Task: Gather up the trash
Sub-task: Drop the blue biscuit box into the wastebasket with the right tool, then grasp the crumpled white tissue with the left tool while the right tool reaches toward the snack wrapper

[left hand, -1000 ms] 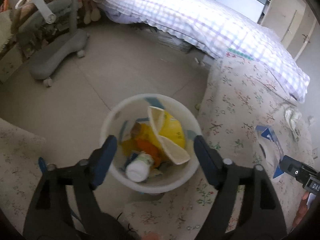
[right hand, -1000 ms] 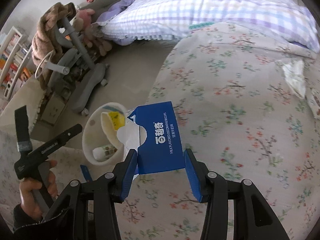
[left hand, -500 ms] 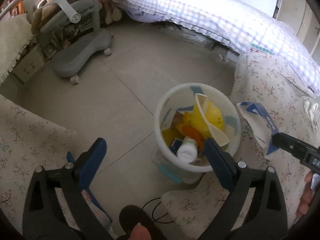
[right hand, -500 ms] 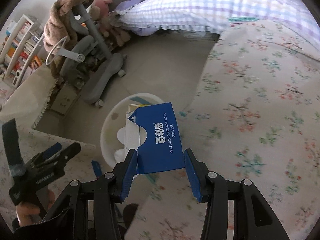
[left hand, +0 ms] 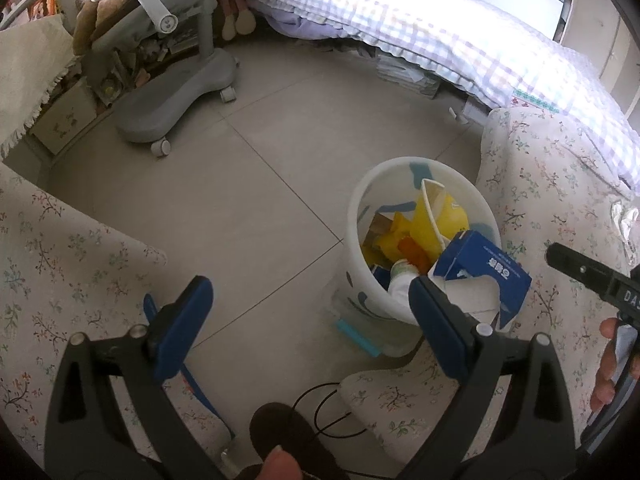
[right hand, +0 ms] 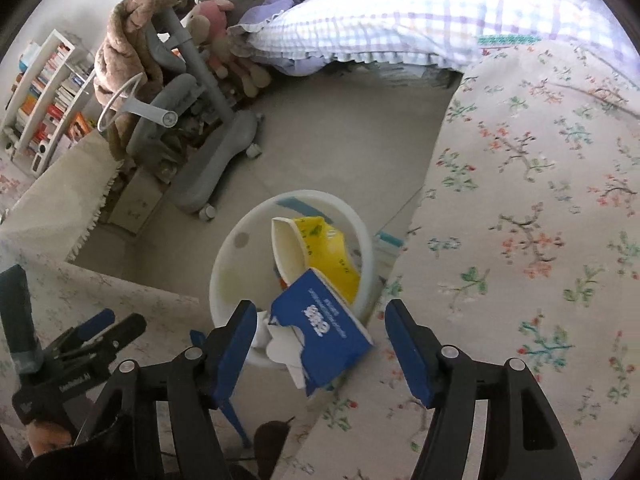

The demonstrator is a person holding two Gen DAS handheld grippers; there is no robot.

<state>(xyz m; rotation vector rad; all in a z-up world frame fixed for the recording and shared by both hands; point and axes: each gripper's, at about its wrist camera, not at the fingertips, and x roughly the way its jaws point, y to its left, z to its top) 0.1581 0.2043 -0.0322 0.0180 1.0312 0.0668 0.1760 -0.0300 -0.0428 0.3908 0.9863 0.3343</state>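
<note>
A white round trash bin (left hand: pixel 360 216) (right hand: pixel 228 256) stands on the floor beside the floral bed cover. It holds a yellow paper bowl (right hand: pixel 320 248), an orange scrap and a white bottle (left hand: pixel 402 276). A torn blue biscuit box (right hand: pixel 324 336) (left hand: pixel 484 272) lies tilted at the bin's near rim, between my right gripper's fingers but free of them. My right gripper (right hand: pixel 320 352) is open just above the bin. My left gripper (left hand: pixel 308 320) is open and empty, over the floor left of the bin.
A grey wheeled chair base (left hand: pixel 176 92) stands at the back left. A checked quilt (left hand: pixel 440 40) and floral bed cover (right hand: pixel 540 180) fill the right. A crumpled white wrapper (left hand: pixel 626 220) lies on the bed. A bookshelf (right hand: pixel 44 92) is far left.
My right gripper moved over the bin and opened, letting go of the blue box, which now tilts into the bin. My left gripper drew back to the left of the bin.
</note>
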